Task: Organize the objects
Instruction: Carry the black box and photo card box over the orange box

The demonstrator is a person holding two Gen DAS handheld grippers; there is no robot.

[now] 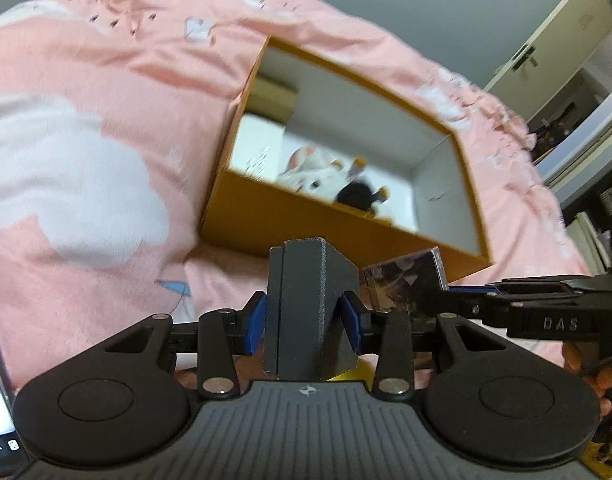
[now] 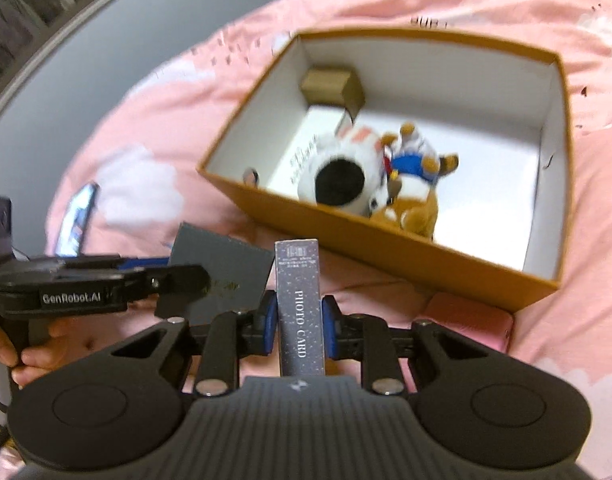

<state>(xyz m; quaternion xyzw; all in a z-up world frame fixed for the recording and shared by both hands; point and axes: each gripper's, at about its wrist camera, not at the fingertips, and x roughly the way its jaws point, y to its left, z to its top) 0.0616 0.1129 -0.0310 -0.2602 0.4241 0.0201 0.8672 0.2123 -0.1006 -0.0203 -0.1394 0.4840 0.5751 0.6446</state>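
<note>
An open orange box point(image 1: 289, 216) point(image 2: 390, 236) with white walls lies on the pink bedspread. Inside are plush toys point(image 2: 370, 172) point(image 1: 326, 178), a small brown carton point(image 2: 334, 84) point(image 1: 271, 96) and a white printed box point(image 2: 301, 144). My left gripper point(image 1: 306, 316) is shut on a dark grey box point(image 1: 301, 308), held in front of the orange box; it also shows in the right wrist view point(image 2: 221, 272). My right gripper point(image 2: 299, 328) is shut on a grey "PHOTO CARD" box point(image 2: 299, 304), seen from the left wrist as a patterned box point(image 1: 406, 284).
The pink bedspread point(image 1: 105, 120) point(image 2: 185, 92) with white clouds covers the bed. A phone point(image 2: 75, 220) lies left on the bed. A pink object point(image 2: 470, 320) lies by the orange box's near corner. A white cupboard point(image 1: 554, 52) stands at the right.
</note>
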